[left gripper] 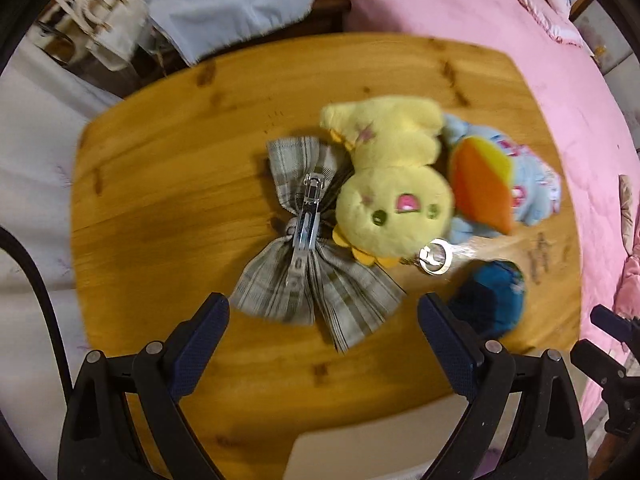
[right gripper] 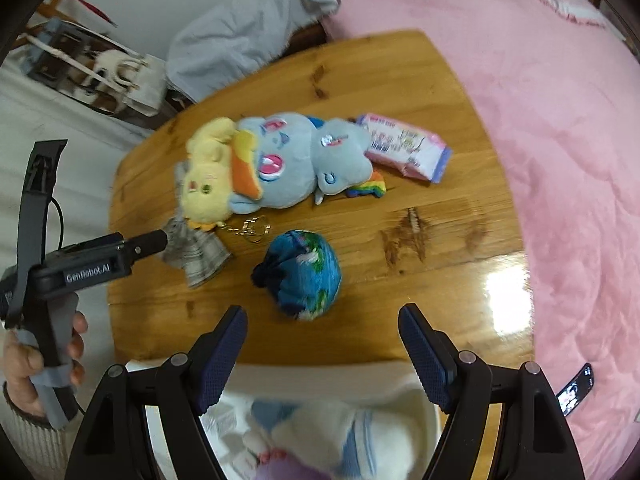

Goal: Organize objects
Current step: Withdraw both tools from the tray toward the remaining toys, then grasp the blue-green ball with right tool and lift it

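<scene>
A grey plaid bow hair clip [left gripper: 310, 256] lies on the wooden table [left gripper: 160, 184], its metal clasp facing up. My left gripper [left gripper: 324, 312] is open and empty, its jaws just short of the bow's near edge; it shows from the side in the right wrist view [right gripper: 160, 240]. A yellow plush [left gripper: 394, 184] with a key ring [left gripper: 436, 258] lies against a blue pony plush [right gripper: 288, 160]. A blue bundled ball [right gripper: 300, 276] sits ahead of my right gripper [right gripper: 322, 330], which is open and empty. A pink tissue pack [right gripper: 406, 146] lies at the far right.
A white bin [right gripper: 420, 392] holding soft toys sits below my right gripper at the table's near edge. A pink bedspread [right gripper: 540, 120] borders the table on the right. White cloth [right gripper: 248, 32] and a white bag [left gripper: 104, 28] lie beyond the far edge. A phone [right gripper: 576, 390] lies on the bedspread.
</scene>
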Demonstrator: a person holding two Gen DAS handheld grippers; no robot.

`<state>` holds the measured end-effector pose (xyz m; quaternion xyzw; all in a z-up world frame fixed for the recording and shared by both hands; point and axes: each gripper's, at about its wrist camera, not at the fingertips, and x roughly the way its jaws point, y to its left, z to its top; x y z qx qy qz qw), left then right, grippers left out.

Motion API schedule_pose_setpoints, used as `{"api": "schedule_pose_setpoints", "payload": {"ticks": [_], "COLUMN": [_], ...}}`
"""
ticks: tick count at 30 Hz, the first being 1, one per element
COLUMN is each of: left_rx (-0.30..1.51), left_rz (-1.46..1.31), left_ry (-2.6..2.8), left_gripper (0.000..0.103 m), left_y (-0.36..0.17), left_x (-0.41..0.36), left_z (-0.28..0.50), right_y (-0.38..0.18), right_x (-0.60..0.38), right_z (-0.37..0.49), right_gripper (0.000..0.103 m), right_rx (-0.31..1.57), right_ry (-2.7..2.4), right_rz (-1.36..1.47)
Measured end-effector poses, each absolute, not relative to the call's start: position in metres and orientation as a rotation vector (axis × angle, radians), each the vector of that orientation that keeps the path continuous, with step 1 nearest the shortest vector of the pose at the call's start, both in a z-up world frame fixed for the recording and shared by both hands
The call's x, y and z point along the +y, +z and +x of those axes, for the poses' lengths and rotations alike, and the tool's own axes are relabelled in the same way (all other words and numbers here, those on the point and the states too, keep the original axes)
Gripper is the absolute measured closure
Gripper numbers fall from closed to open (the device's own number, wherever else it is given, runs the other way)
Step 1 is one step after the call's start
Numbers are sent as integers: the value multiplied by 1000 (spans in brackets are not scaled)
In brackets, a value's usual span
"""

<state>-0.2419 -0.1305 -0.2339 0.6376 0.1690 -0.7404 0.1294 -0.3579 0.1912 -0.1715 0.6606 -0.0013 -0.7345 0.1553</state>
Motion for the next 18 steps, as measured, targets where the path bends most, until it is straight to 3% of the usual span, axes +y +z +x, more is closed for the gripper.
{"api": "schedule_pose_setpoints", "payload": {"ticks": [5, 18], "left_rx": [436, 536], "left_rz": [1873, 1861], "left_ry": [-2135, -2098], "left_gripper": [7, 7], "left_y": [-265, -291], "left_x": [-135, -141], "left_z": [-252, -246], "right_y": [-207, -245], "right_x": [173, 157], "right_z": [-376, -381], "right_gripper": [24, 24], "right_rx": [41, 107], "right_ry": [-2067, -2031], "right_rz": [1972, 2054]}}
